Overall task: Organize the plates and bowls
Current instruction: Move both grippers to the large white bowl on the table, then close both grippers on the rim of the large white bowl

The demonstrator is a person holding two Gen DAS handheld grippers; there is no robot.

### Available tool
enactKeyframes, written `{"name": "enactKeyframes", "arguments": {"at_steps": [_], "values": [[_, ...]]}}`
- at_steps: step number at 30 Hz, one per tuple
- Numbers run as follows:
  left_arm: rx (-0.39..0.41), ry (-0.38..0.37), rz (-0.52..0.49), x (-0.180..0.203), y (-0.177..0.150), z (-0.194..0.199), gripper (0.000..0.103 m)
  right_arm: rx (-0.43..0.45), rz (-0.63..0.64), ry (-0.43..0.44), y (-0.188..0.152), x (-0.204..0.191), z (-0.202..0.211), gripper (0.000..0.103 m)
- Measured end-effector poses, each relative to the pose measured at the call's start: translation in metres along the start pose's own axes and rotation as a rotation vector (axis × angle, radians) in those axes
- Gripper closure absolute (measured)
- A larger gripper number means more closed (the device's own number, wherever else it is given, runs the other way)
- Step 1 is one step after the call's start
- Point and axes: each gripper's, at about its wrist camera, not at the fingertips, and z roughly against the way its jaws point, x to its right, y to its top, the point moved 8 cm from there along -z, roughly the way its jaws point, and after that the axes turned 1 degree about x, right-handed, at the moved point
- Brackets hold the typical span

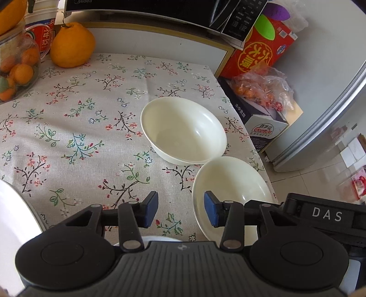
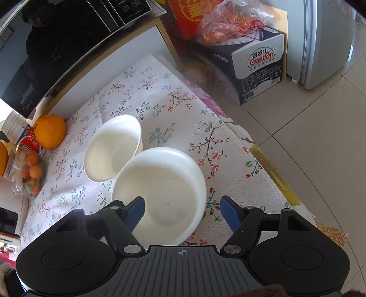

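Blue-padded fingers of the left gripper [image 1: 180, 211] sit closest to the lens, angled steeply down at the table, jaws partly apart w/ nothing between the pads; only floral cloth shows in the gap. Its right pad overlaps the near rim of the near bowl [image 1: 231, 194] in view, but can't tell if it touches. Right gripper [image 2: 181, 213] also points steeply down, jaws wider apart, straddling the near side of that same bowl [image 2: 164, 192]: left pad sits against or in front of the bowl's left rim, right pad clearly off the wall w/ cloth showing between, so no grip.

Both bowls are smooth, glossy, cream-white, round and empty. Far bowl [image 1: 183, 130] is deeper, standing upright on a small foot; the two rims overlap in the right wrist view, whether touching can't tell. Near bowl stands near the table's right edge.

Tablecloth [image 1: 75, 128] is woven fabric, pale w/ printed branches and small red, blue and green flowers. Big knobbly orange citrus [image 1: 72, 44] sits at the back left. Clear jar [image 1: 16, 68] beside it holds small oranges. Black microwave [image 1: 160, 9] hangs over the back edge. Beyond the table, a crumpled plastic bag [image 1: 263, 88] of small oranges lies on a cardboard box [image 1: 263, 123]. White rounded shape at lower left, unclear what
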Motion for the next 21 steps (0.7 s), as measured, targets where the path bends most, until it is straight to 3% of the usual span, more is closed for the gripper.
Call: {"name": "enactKeyframes", "arguments": {"at_steps": [2, 4, 6, 10, 15, 21], "values": [[-0.003, -0.008, 0.004, 0.0, -0.001, -0.003, 0.066, -0.012, -0.023, 0.003, -0.001, 0.002, -0.004, 0.043], [-0.02, -0.013, 0.01, 0.0, -0.003, -0.007, 0.071, -0.013, -0.029, 0.005, -0.002, 0.002, -0.006, 0.055], [-0.023, -0.028, 0.0, 0.002, -0.004, -0.008, 0.081, -0.011, -0.017, -0.005, -0.003, 0.0, -0.008, 0.065], [-0.03, -0.039, -0.013, 0.004, -0.004, -0.008, 0.092, -0.005, 0.005, -0.017, -0.005, -0.003, -0.011, 0.073], [-0.01, -0.04, -0.01, 0.002, 0.0, -0.003, 0.096, 0.011, 0.022, -0.013, -0.003, -0.006, -0.007, 0.08], [0.004, -0.045, -0.012, 0.005, 0.0, 0.002, 0.096, 0.014, 0.032, -0.009, -0.003, -0.006, -0.005, 0.08]]}}
